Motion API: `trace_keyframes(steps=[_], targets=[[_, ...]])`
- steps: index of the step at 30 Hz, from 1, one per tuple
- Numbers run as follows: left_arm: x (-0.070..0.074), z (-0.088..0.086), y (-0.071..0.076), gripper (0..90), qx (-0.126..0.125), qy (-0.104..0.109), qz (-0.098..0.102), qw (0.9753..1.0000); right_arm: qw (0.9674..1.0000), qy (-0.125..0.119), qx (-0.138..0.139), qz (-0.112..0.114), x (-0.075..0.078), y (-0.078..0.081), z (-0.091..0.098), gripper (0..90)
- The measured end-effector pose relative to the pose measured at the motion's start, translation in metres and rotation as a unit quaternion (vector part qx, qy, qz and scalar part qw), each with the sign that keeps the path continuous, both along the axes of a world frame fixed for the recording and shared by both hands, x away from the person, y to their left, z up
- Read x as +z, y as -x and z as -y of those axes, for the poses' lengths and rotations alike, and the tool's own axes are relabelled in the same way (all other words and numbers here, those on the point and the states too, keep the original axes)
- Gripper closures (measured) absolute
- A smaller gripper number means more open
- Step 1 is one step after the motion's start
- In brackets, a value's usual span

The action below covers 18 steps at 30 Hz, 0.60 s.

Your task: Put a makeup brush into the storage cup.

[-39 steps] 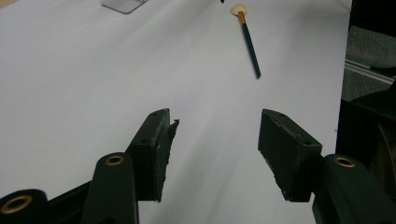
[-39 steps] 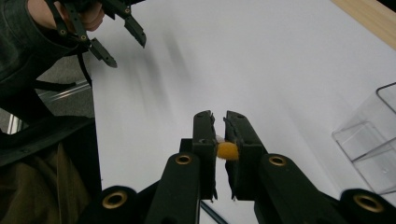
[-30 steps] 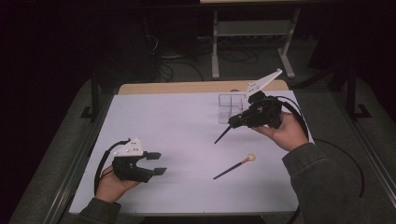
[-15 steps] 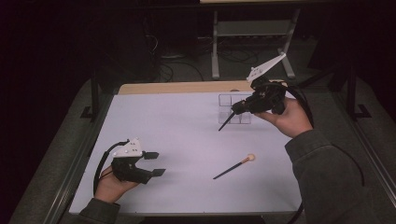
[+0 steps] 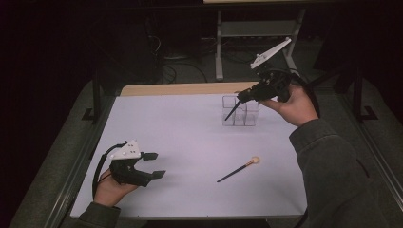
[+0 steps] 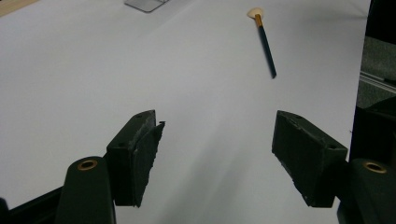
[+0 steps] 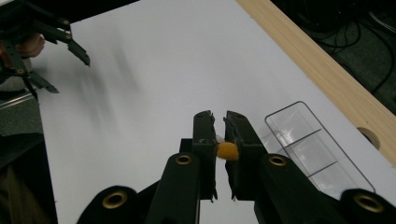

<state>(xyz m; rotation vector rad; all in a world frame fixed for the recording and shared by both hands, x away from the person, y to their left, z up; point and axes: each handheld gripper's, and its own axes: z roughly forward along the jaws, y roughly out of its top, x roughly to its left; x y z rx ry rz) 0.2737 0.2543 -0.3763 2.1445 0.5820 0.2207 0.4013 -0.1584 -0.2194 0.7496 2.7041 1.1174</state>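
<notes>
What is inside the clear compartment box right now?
The clear box looks empty in the right gripper view: bare dividers. From the high view, the brush held by the right gripper hangs before it, its tip's depth unclear. The fingers hide the near end.

Organizer (image 5: pixel 240 114): clear glossy plastic. Table (image 5: pixel 180 128): matt white top, pale wood edge. Right gripper (image 7: pixel 219 130): rough matt black pads.

White surface (image 5: pixel 190 128) with a wood strip along the far edge; clear divided box (image 5: pixel 240 111) sits near the back right; one brush (image 5: pixel 237 169) lies loose closer in.
</notes>
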Motion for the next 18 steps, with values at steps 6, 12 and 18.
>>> trace_keyframes(steps=[6, 12, 18], targets=[[0.001, -0.001, -0.001, 30.6, 0.0, -0.003, 0.006, 1.0, 0.9999, 0.008, -0.015, -0.003, 0.001, -0.012, -0.001, 82.3], [0.001, -0.002, 0.0, 30.6, 0.005, 0.003, 0.003, 1.0, 0.9995, 0.012, -0.028, -0.003, 0.003, -0.025, 0.0, 82.3], [0.002, -0.002, 0.0, 30.7, 0.006, 0.004, 0.004, 1.0, 0.9992, 0.018, -0.036, 0.0, 0.006, -0.033, -0.003, 82.3]])
